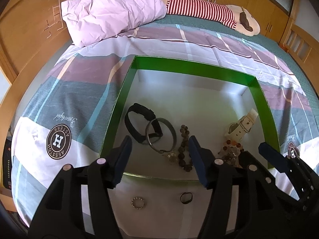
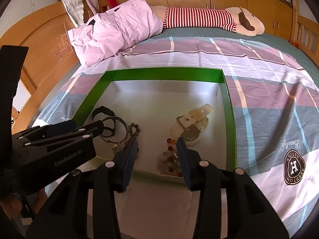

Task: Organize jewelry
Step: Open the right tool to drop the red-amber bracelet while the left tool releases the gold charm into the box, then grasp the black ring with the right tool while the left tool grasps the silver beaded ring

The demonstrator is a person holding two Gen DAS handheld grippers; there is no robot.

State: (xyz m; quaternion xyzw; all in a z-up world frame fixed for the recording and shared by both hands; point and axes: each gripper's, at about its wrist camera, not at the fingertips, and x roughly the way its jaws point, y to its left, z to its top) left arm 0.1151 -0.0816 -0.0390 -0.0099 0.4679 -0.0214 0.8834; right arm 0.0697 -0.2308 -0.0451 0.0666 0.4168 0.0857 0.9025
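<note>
A green-walled box (image 1: 191, 67) (image 2: 163, 73) lies on the bed. Inside lie a black band (image 1: 137, 123), a metal bangle (image 1: 161, 137), a dark bead bracelet (image 1: 184, 147), a mixed bead bracelet (image 2: 169, 159) and a cream watch (image 1: 242, 127) (image 2: 191, 125). Two small rings, a studded ring (image 1: 138, 202) and a dark ring (image 1: 186, 197), lie on the sheet in front of the box. My left gripper (image 1: 159, 151) is open and empty above the box's near edge. My right gripper (image 2: 157, 153) is open and empty, over the mixed beads.
A pink pillow (image 1: 113, 12) and a striped plush toy (image 1: 201, 8) lie at the far end of the bed. A wooden headboard (image 1: 26, 29) runs along the left, cupboards along the back. The right gripper's body shows in the left wrist view (image 1: 279, 165).
</note>
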